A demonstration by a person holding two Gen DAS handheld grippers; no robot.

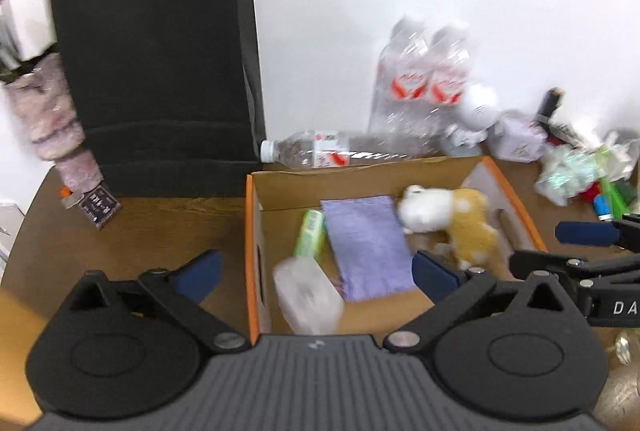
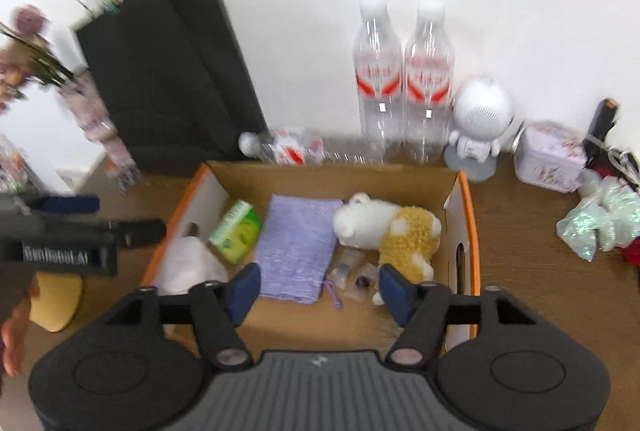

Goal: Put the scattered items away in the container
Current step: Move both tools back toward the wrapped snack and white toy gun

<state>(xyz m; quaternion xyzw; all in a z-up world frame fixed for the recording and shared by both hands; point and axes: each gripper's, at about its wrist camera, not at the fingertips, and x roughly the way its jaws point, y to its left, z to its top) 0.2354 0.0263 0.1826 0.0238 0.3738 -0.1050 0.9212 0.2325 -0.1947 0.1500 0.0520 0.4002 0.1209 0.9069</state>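
**Both grippers spread over a half-filled box**

Currently the left gripper (image 1: 316, 271) hangs with its jaws spread wide and nothing between them, above the near left corner of the cardboard box (image 1: 252, 243). The right gripper (image 2: 318, 287) is likewise released and empty, poised over the box's near edge.

Inside the box lie a purple knit pouch (image 2: 298, 247) in the middle, a green packet (image 2: 236, 231) just left of it, a white-and-tan plush toy (image 2: 388, 231) on the right, and a pale tissue pack (image 1: 308, 295) in the near left corner, blurred in both views. Small clear bits sit near the pouch's drawstring, too blurred to name.

On the brown surface (image 2: 540, 291), right of the box, a crinkled iridescent wrapper bundle (image 2: 600, 223) remains outside. Behind the box stand two water bottles (image 2: 402, 83), a white astronaut figure (image 2: 478, 127), a floral tin (image 2: 550, 155), and a black paper bag (image 2: 168, 79); another bottle (image 1: 316, 149) lies on its side.
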